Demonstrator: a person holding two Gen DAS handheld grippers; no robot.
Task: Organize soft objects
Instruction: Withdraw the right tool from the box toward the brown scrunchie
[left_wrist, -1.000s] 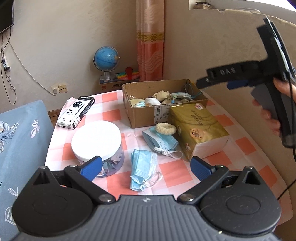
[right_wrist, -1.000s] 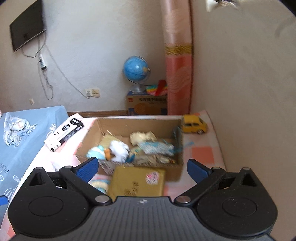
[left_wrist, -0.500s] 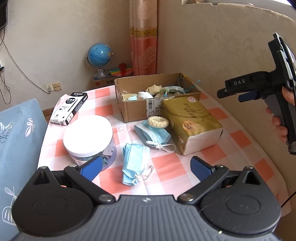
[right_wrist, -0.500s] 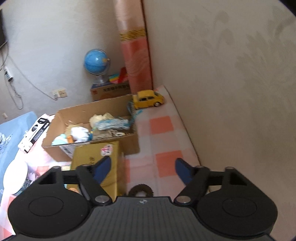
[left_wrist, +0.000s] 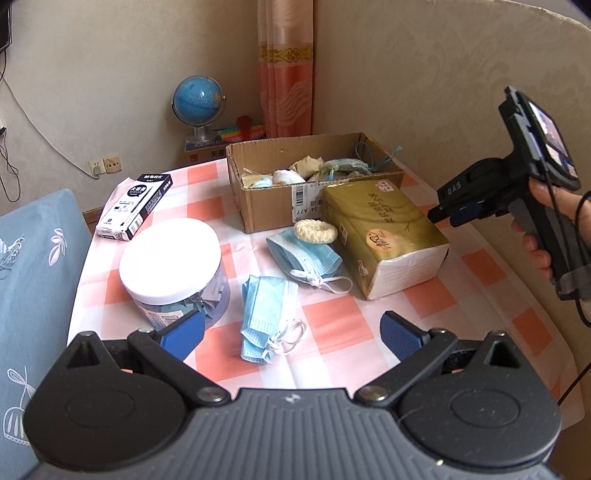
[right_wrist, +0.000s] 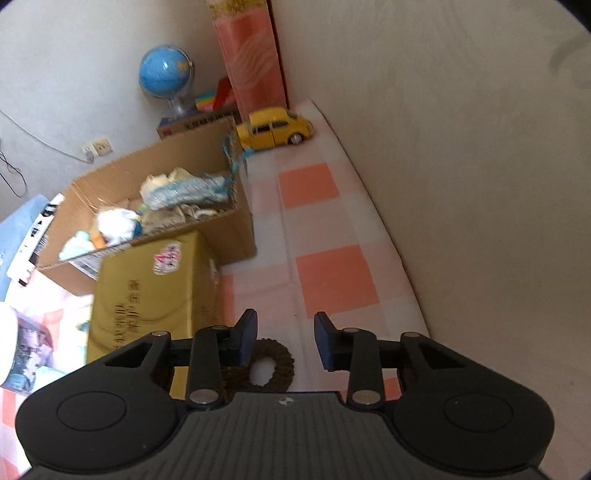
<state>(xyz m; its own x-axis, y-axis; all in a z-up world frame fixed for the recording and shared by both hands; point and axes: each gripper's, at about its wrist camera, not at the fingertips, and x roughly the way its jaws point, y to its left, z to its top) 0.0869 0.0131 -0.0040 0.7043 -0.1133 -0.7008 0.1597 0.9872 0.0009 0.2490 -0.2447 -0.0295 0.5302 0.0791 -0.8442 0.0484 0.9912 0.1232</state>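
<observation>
**A:** What are you going for with the right gripper (right_wrist: 284, 338)?

**Me:** The brown scrunchie (right_wrist: 275, 365). In the right wrist view it lies on the checked cloth (right_wrist: 332, 280) at the bottom centre of the frame, just beside the gold tissue pack (right_wrist: 147, 295) and partly hidden under my left finger. My jaws are parted with nothing between them, only half as wide as they could go.

**A:** So what makes this grab go well?

**Me:** I think the ring sits low and to the left of my gap, so I'd shift left and tip down until 1 finger is inside the hole or both straddle 1 side of the band. It looks soft and flat, so I'd press the tips right to the cloth before squeezing. The risk is pinching the cloth along with it, or nudging the pack.

**A:** And the left gripper (left_wrist: 291, 332)?

**Me:** It hangs spread wide and empty over the near edge of the table, at the bottom of the left wrist view. Ahead of it, at centre frame, lie 2 blue masks (left_wrist: 267, 314), and a cream scrunchie (left_wrist: 316, 231) rests on the farther mask against the pack.

**A:** Where does everything go?

**Me:** My guess is the box (left_wrist: 266, 206), upper centre of that view, which already holds soft bits. Once the brown ring is held, I'd lift it clear over the pack and the box wall before letting go.
</observation>
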